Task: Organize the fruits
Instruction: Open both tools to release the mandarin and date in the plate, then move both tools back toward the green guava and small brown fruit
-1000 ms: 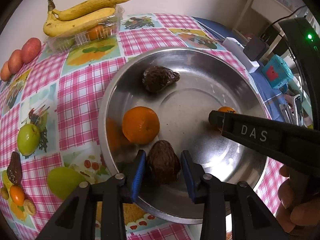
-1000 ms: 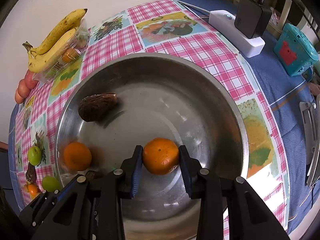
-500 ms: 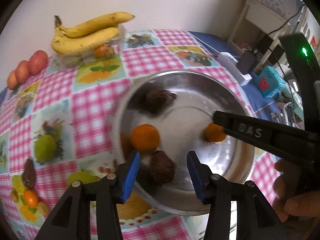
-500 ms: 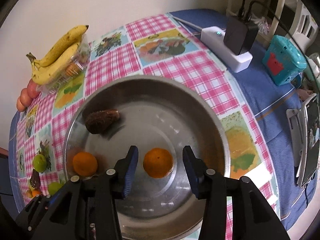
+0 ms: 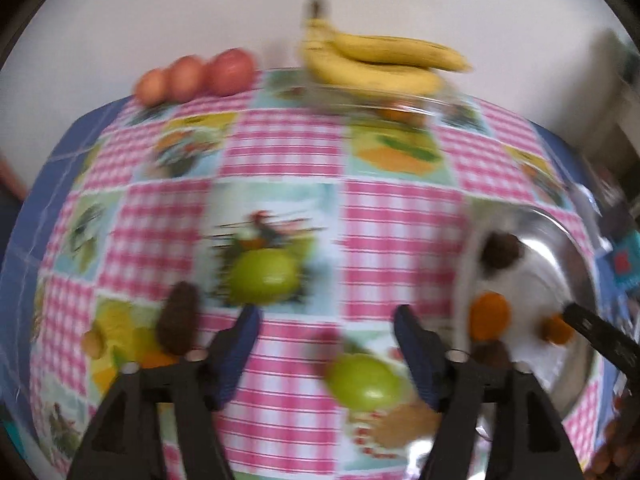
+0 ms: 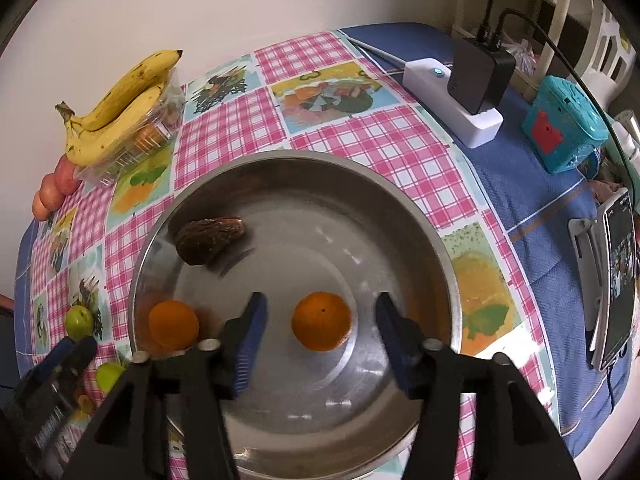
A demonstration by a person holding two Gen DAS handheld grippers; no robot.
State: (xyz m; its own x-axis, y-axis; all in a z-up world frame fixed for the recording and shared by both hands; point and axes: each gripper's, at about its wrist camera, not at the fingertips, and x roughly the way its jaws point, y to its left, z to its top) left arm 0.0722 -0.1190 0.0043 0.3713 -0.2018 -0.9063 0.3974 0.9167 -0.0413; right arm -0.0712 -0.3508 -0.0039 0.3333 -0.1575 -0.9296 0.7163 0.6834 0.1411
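Note:
A steel bowl holds two oranges and a brown scaly fruit. My right gripper is open above the bowl, its jaws apart on either side of the right orange without touching it. My left gripper is open and empty over the checked tablecloth, left of the bowl. The left wrist view is blurred. Two green fruits and a brown scaly fruit lie on the cloth near it. A second brown fruit sits in the bowl.
Bananas rest on a clear plastic box at the back by the wall, with three reddish fruits to their left. A white power strip, a teal box and a phone on a stand lie right of the bowl.
Both grippers opened and let go of their fruit in the bowl. The right one rose and drew back. The left one swung left, out over the tablecloth.

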